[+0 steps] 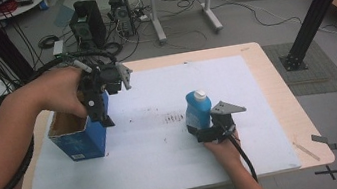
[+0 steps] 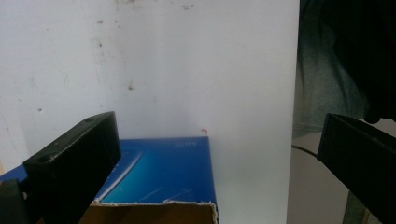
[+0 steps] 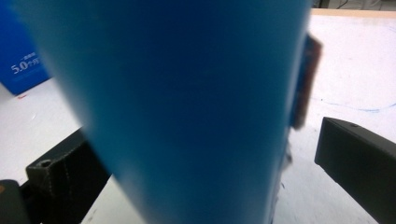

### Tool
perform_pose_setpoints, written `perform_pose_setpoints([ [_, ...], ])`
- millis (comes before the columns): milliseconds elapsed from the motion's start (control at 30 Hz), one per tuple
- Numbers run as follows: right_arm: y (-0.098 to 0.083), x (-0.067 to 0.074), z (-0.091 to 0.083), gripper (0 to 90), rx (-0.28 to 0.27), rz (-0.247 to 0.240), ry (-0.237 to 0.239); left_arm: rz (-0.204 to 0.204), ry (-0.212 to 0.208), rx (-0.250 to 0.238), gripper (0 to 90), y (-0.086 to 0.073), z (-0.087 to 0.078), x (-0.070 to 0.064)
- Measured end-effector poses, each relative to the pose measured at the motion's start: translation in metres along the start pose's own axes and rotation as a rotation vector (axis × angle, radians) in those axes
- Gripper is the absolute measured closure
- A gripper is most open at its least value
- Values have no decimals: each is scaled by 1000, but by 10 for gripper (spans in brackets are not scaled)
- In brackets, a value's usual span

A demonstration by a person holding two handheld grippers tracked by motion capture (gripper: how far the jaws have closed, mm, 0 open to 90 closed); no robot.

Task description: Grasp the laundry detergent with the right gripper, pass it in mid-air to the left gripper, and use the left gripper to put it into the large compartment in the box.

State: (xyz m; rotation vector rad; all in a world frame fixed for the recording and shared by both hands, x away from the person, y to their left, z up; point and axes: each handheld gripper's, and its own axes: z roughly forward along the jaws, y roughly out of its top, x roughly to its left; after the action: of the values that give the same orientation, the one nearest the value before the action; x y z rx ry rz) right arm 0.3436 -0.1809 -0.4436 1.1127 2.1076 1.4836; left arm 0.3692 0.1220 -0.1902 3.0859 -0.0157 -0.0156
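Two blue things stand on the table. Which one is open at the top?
The blue box under the left gripper is open, its brown inside showing. The blue bottle at the right gripper wears a white cap.

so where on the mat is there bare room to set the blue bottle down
The white mat lies bare between the open blue box and the blue bottle, along its near edge, and right of the bottle. It is crowded at the box, where the left gripper hovers.

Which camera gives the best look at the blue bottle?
The high view: the blue bottle stands whole there, white cap on top, on the white mat. The right gripper view has it as a blurred blue wall between the jaws.
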Motion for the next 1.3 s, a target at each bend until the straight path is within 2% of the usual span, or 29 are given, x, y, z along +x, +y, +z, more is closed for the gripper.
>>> perform_pose_setpoints([
  [167, 0, 2, 3, 10, -31, 1, -38, -8, 1, -1, 1, -4, 0, 0],
  [333, 0, 5, 3, 47, -36, -6, -61, -14, 0, 0, 1, -6, 1, 0],
  [467, 0, 6, 3, 65, -44, -10, -109, -16, 0, -6, 1, -7, 2, 0],
  [733, 1, 10, 3, 139, -47, -28, -133, -19, -3, -2, 1, -5, 4, 1],
  [1067, 1, 15, 2, 167, -59, -43, -153, -16, -4, 1, 1, -3, 4, -1],
  [1167, 1, 17, 2, 170, -75, -43, -190, -16, -5, -1, 1, -3, 4, -2],
  [1300, 0, 18, 1, 208, -82, -43, -195, -14, -1, 0, 1, -2, 3, -3],
])
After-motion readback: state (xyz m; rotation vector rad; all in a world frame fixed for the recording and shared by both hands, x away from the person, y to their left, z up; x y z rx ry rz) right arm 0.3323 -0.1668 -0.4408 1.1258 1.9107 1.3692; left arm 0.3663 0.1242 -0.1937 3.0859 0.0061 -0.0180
